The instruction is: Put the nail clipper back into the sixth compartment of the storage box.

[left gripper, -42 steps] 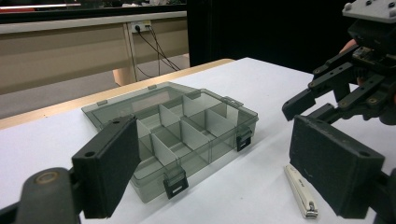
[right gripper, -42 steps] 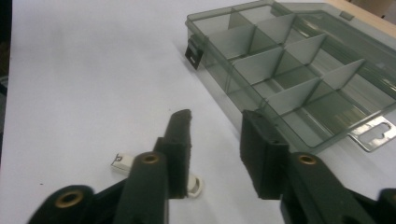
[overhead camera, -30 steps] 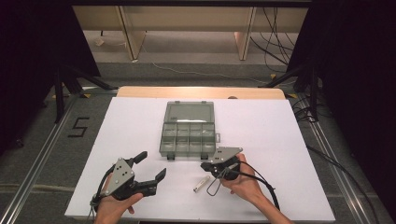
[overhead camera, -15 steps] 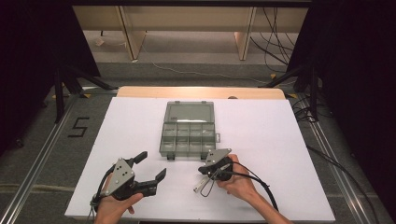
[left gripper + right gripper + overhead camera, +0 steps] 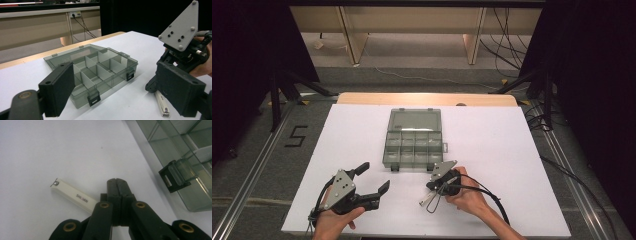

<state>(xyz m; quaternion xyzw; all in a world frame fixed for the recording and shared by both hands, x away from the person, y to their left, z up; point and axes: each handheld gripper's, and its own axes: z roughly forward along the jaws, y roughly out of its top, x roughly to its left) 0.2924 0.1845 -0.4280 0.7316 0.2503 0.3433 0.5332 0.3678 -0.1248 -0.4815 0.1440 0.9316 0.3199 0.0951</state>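
Nail clipper, cream bar, steel-tipped point(image 5: 426, 199): lies flat near the near edge of the white table point(image 5: 512, 150), right of centre.

Right gripper point(image 5: 117, 181): I have brought it from the box's near-right corner down to the clipper. Its jaws are pressed together just beside the bar, so I judge the pick-up not yet made.

Left gripper point(image 5: 373, 176): jaws spread, holding nothing, toward the near-left corner.

Smoky clear plastic compartment box point(image 5: 385, 152): mid-table, lid open, compartments apparently empty.

Even overhead light brightens the white table point(image 5: 512, 150); dark surroundings, soft shadows, near jaws blurred.
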